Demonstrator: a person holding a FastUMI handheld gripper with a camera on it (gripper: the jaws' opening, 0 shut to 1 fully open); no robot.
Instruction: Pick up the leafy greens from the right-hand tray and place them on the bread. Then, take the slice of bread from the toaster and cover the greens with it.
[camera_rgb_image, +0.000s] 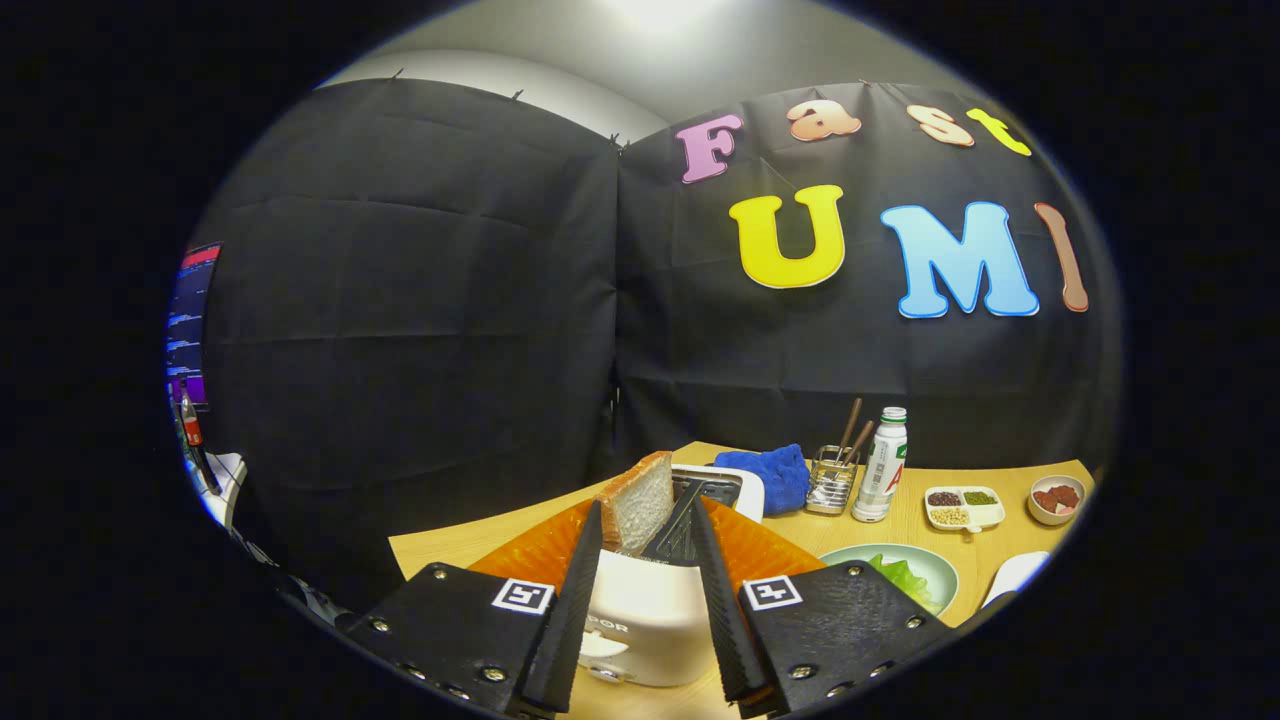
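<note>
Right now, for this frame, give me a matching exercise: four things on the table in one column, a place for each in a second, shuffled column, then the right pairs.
Things
1. tan slice of bread
2. crumpled blue cloth
3. white plastic bottle
4. pale green leafy greens

Places
A. on the light green round plate
B. behind the white toaster, left of the metal chopstick holder
C. standing up out of the toaster, just ahead of the open gripper
D. upright, right of the holder

Pairs: 1-C, 2-B, 3-D, 4-A
</note>
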